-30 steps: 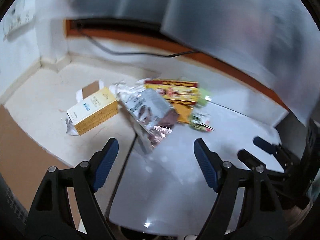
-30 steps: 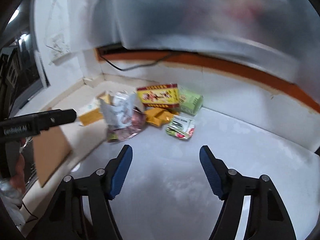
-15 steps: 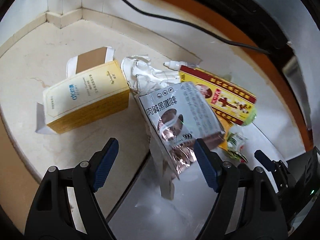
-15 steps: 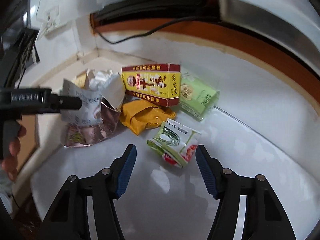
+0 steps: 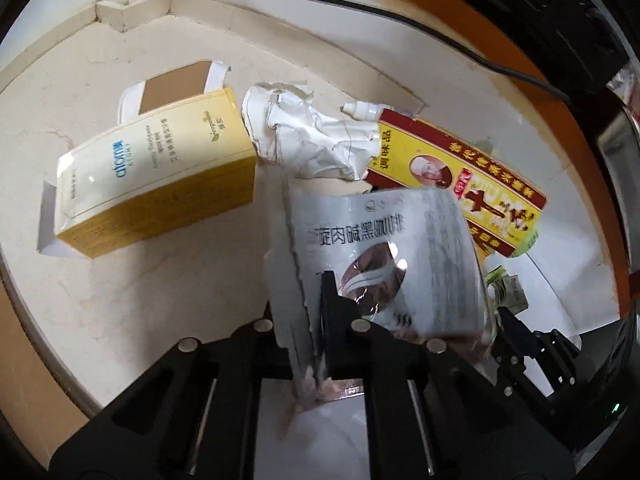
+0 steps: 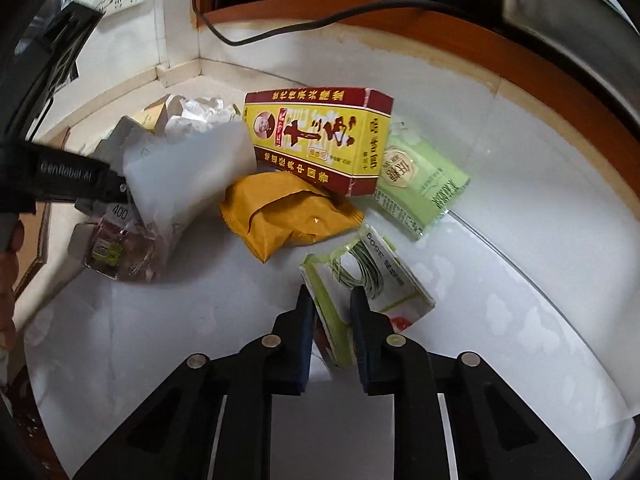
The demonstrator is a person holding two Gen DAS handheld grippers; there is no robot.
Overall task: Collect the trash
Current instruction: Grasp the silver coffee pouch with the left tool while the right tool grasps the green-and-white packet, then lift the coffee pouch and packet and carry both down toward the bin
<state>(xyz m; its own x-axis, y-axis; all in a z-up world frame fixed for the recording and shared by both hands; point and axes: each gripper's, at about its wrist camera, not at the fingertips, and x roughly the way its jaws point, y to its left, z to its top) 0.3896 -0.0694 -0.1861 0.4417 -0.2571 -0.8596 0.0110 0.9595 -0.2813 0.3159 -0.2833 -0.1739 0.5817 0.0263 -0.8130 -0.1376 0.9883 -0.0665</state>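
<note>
My left gripper (image 5: 310, 300) is shut on the edge of a silver coffee pouch (image 5: 384, 248), which also shows in the right wrist view (image 6: 180, 176). My right gripper (image 6: 330, 304) is shut on a green-and-white food packet (image 6: 360, 276). Other trash lies in the corner: a yellow-and-red box (image 6: 316, 140), an orange wrapper (image 6: 284, 212), a light green packet (image 6: 420, 184), crumpled white paper (image 5: 304, 140) and a pale yellow toothpaste box (image 5: 156, 176).
The trash lies on a white surface (image 6: 520, 300) beside a beige floor (image 5: 120, 300), against a wall with an orange skirting (image 6: 480, 40). A black cable (image 6: 300, 28) runs along the wall. A brown cardboard sheet (image 5: 24, 340) lies at the left.
Both grippers moved down to the pile and shut. The left closed on the silver pouch, the right on the green-and-white packet.
</note>
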